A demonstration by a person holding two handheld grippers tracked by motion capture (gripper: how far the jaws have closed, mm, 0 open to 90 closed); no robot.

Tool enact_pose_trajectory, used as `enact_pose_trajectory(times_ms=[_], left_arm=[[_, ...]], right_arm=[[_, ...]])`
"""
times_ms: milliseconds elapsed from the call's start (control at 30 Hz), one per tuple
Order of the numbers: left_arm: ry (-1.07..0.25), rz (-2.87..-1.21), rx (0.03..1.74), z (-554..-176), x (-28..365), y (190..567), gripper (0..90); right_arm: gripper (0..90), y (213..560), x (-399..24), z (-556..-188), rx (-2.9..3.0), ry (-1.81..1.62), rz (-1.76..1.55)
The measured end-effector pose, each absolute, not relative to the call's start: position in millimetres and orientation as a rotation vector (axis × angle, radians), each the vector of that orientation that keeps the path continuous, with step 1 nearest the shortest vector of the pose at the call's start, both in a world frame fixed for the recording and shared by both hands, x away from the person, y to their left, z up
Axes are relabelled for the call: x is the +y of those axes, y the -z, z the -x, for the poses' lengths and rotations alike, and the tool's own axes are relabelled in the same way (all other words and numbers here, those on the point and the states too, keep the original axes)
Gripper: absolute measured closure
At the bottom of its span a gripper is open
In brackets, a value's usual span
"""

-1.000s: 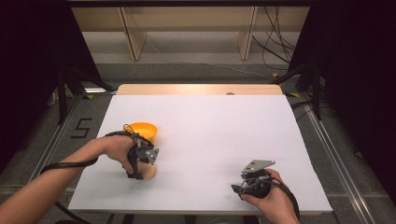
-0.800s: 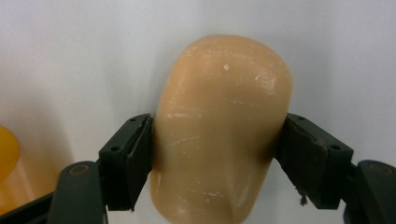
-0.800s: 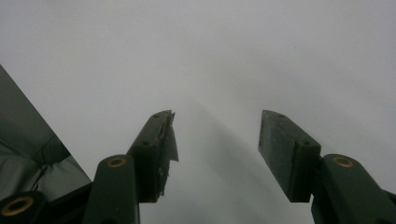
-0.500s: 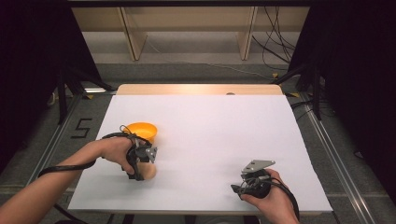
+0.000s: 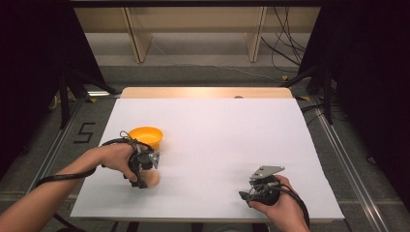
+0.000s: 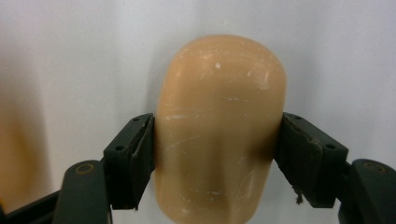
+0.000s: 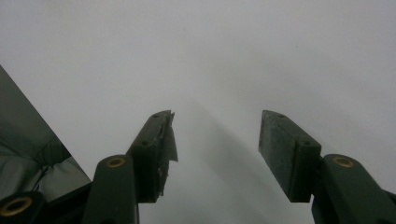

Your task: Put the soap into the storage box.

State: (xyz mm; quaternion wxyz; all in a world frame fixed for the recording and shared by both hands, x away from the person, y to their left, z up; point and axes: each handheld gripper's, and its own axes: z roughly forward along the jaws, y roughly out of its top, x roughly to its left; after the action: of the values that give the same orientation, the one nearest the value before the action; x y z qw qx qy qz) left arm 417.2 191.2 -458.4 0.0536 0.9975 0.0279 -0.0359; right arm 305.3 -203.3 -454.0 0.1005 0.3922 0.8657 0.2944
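A white table (image 5: 217,140) spans the middle of the high view. An orange bowl (image 5: 145,137) sits at its left. Just below the bowl, the left gripper (image 5: 145,180) has just been closing and pinches a tan peg (image 6: 219,126). At lower right, the right gripper (image 7: 217,149) rests with its jaws spread, nothing between them.

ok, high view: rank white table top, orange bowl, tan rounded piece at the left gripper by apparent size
1. White table top, by far the largest.
2. Orange bowl.
3. Tan rounded piece, smallest as seen, but the left gripper covers most of it, so its full size is unsure here.
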Motion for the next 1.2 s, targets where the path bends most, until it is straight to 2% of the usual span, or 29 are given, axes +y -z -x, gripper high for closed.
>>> enact_pose_trajectory(times_ms=[1200], left_arm=[[0.074,-2.974,0.159,-420,208,435,31.5]], right_arm=[[45.0,451,-203,-305,2.540,-0.885,-1.190]])
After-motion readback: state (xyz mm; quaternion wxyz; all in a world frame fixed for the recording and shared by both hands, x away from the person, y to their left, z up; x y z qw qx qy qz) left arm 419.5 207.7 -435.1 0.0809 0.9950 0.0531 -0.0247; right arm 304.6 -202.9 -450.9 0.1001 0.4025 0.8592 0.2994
